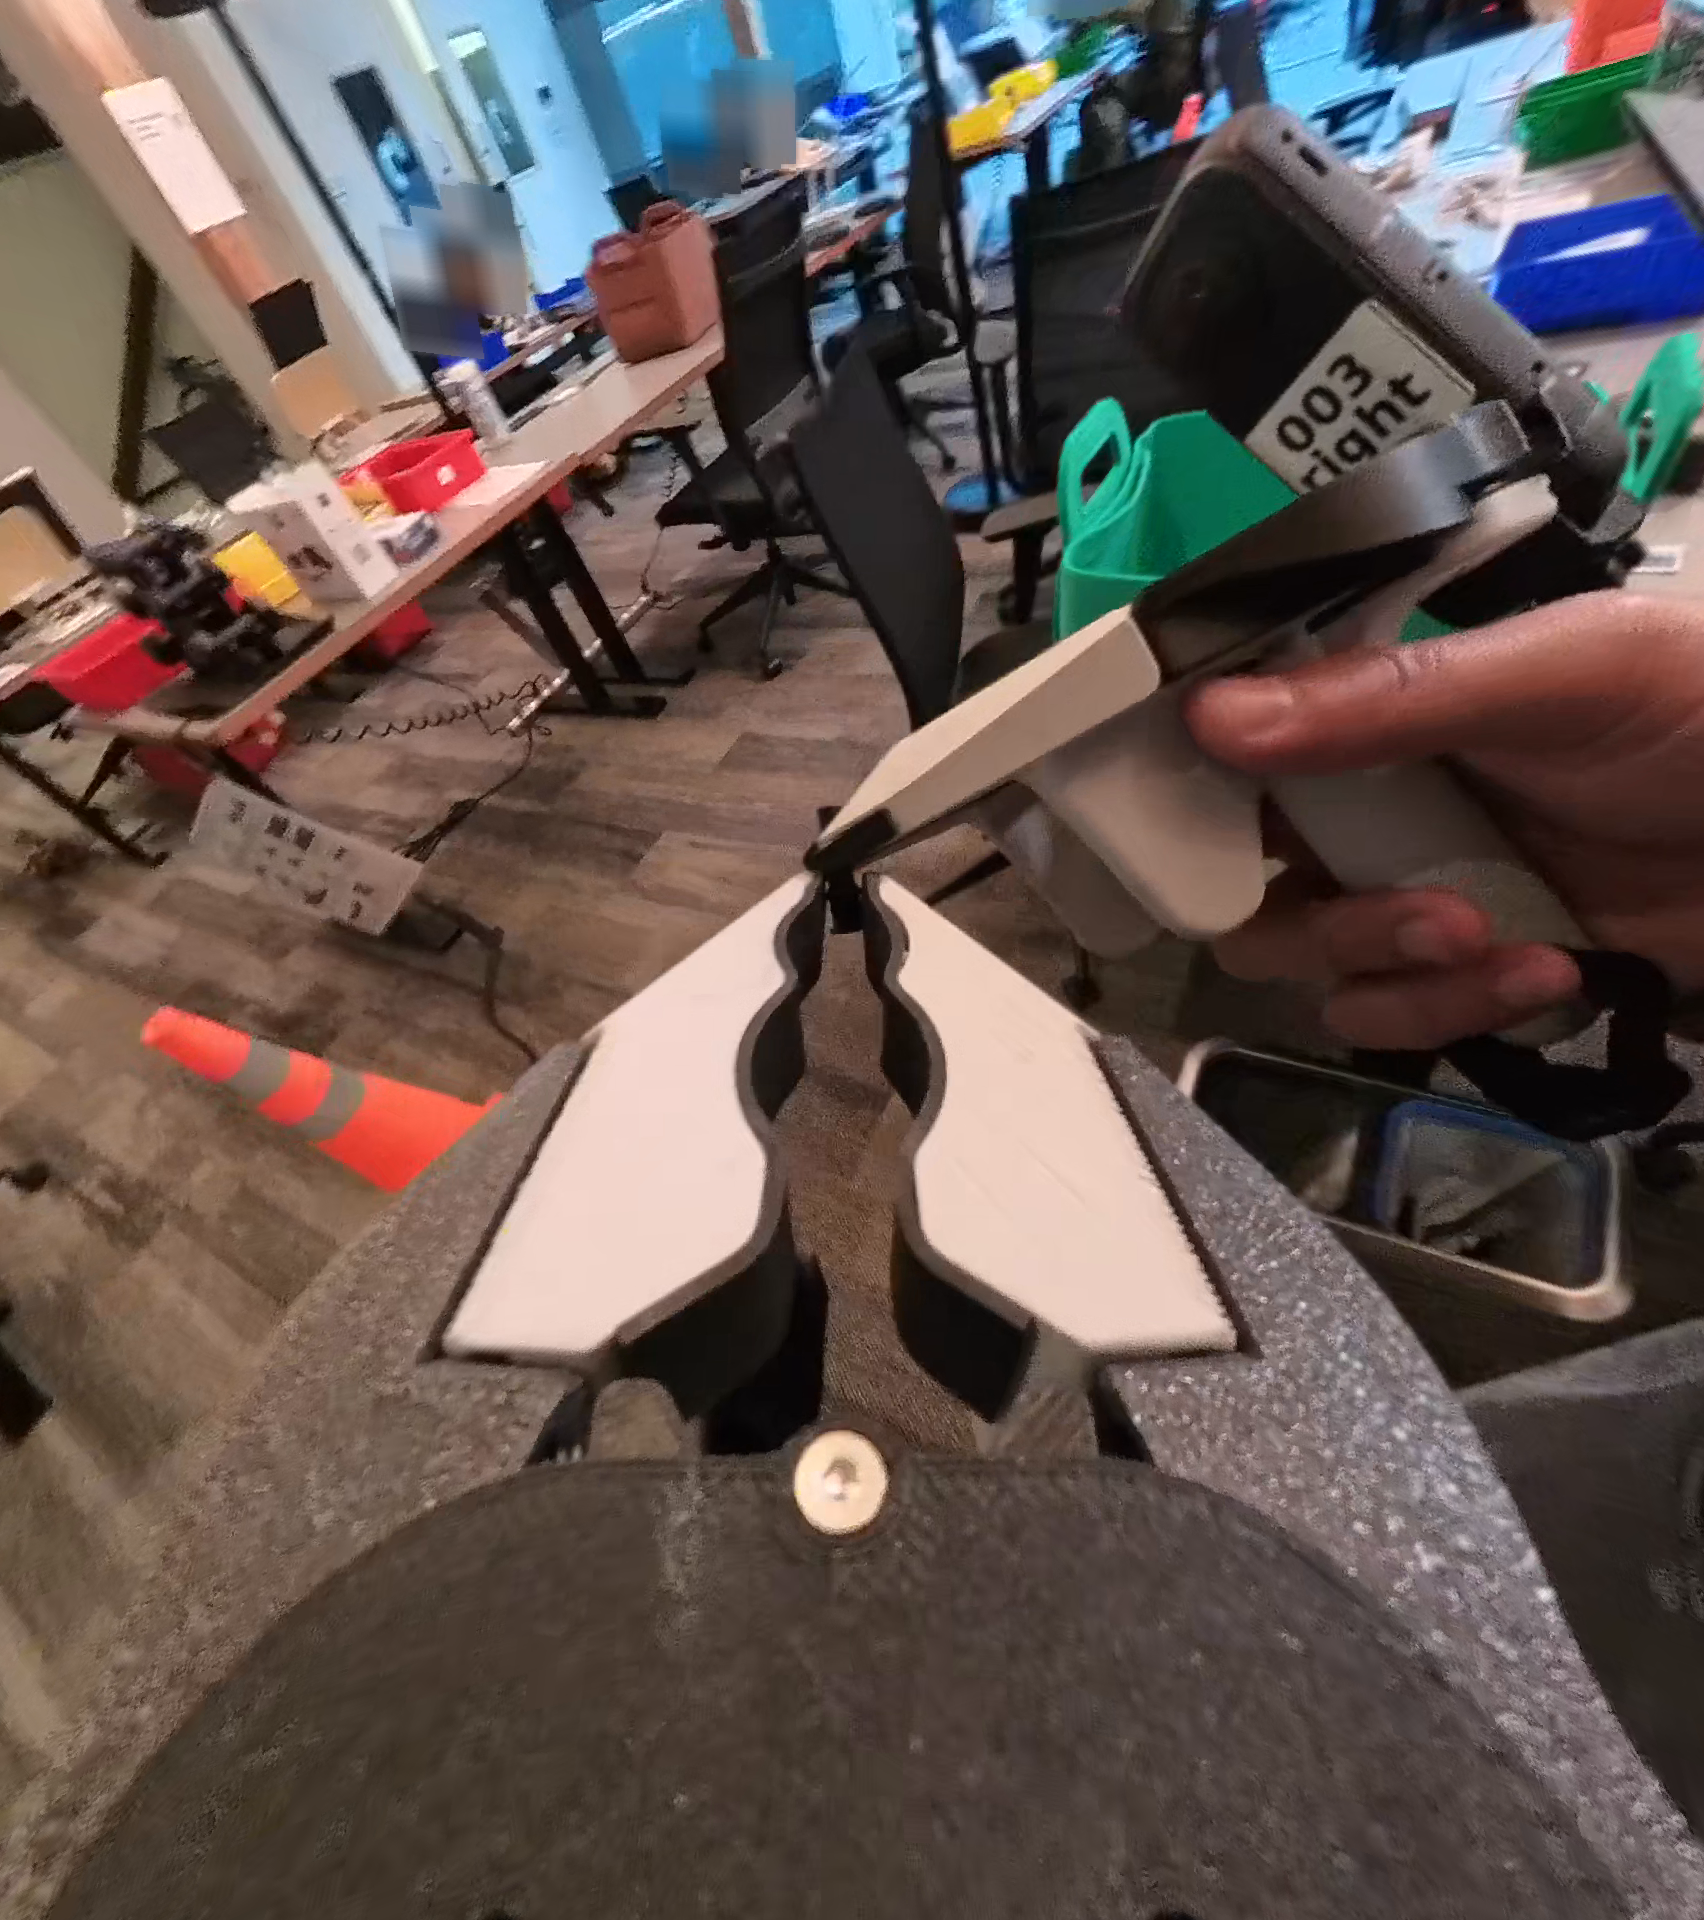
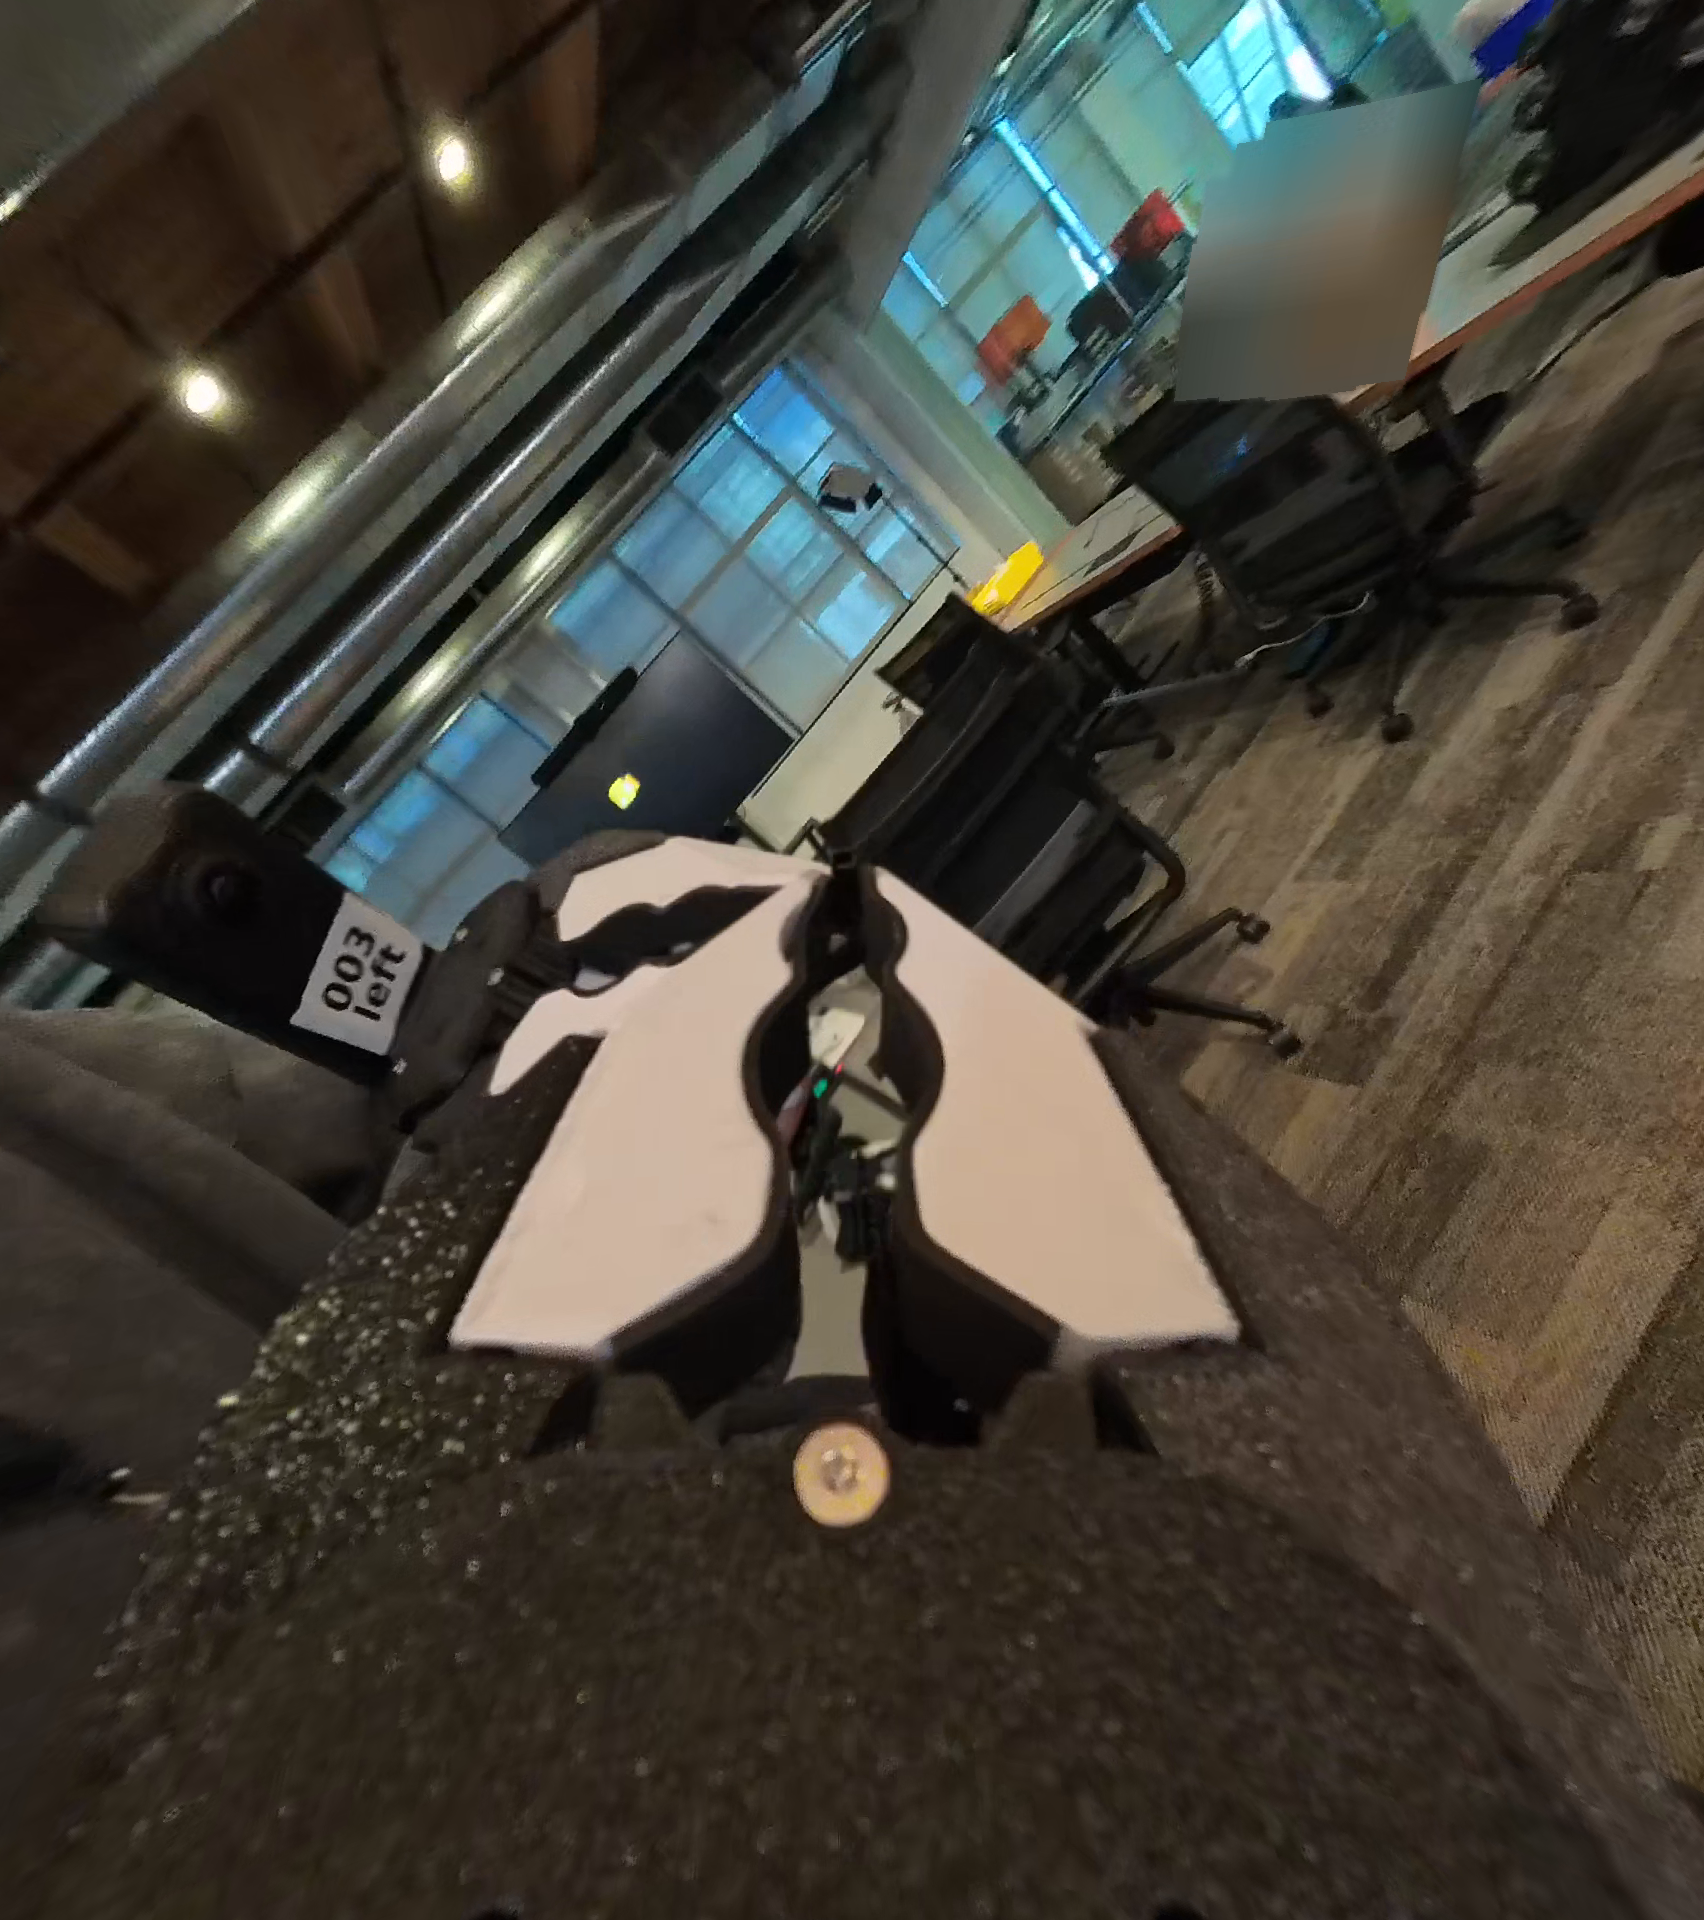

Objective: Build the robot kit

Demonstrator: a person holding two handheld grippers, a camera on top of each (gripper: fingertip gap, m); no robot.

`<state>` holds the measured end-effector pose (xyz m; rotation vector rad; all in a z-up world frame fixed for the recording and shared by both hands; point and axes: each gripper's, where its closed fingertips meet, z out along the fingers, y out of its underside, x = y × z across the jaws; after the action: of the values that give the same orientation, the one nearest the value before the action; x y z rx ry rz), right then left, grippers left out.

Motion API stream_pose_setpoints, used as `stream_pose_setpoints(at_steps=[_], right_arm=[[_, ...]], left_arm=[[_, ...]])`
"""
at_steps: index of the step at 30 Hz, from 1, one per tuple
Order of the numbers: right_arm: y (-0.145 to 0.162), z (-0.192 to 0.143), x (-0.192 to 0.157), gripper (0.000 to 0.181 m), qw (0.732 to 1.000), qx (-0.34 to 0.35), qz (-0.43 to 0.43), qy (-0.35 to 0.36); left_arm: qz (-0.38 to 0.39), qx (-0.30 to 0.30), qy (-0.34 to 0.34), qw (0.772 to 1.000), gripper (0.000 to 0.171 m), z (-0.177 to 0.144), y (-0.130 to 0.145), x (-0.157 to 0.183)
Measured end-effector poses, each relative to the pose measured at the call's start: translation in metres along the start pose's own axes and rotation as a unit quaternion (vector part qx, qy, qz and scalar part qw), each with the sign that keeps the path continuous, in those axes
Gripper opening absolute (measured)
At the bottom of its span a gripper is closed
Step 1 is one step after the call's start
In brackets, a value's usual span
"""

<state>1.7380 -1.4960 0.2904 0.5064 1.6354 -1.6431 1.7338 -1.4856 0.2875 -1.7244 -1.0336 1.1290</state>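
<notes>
Two handheld grippers meet tip to tip at frame centre: the left gripper, jaws nearly closed and empty, touches the right gripper, likewise empty. Each carries a white printed label. An orange cone lies lower left.

white sticker with black print on right tongs' camera housing | matching white sticker on left tongs' camera | paper sheet on pillar, too blurred to read | printed sheet on floor, unreadable
</notes>
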Motion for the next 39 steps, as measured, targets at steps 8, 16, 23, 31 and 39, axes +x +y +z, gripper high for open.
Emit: stream_pose_setpoints(at_steps=[8, 16, 23, 31, 39], right_arm=[[-0.163, 0.07, 0.14, 0.003, 0.994, 0.09, 0.013, 0.063], [-0.334, 0.068, 0.325, 0.004, 0.957, 0.221, 0.175, -0.064], [-0.531, 0.039, 0.449, 0.003, 0.941, 0.27, 0.174, -0.103], [-0.699, -0.028, 0.608, 0.003, 0.931, 0.33, 0.153, -0.03], [-0.878, -0.144, 0.782, 0.004, 0.881, 0.438, 0.177, -0.023]], left_arm=[[0.054, 0.034, 0.081, 0.995, 0.006, 0.157, -0.012, -0.159], [0.108, 0.13, 0.15, 0.974, 0.006, 0.381, -0.025, -0.27], [0.14, 0.179, 0.198, 0.954, 0.006, 0.584, -0.1, -0.359], [0.117, 0.192, 0.284, 0.932, 0.005, 0.816, -0.142, -0.407], [0.154, 0.207, 0.384, 0.887, 0.005, 1.084, -0.195, -0.423]])
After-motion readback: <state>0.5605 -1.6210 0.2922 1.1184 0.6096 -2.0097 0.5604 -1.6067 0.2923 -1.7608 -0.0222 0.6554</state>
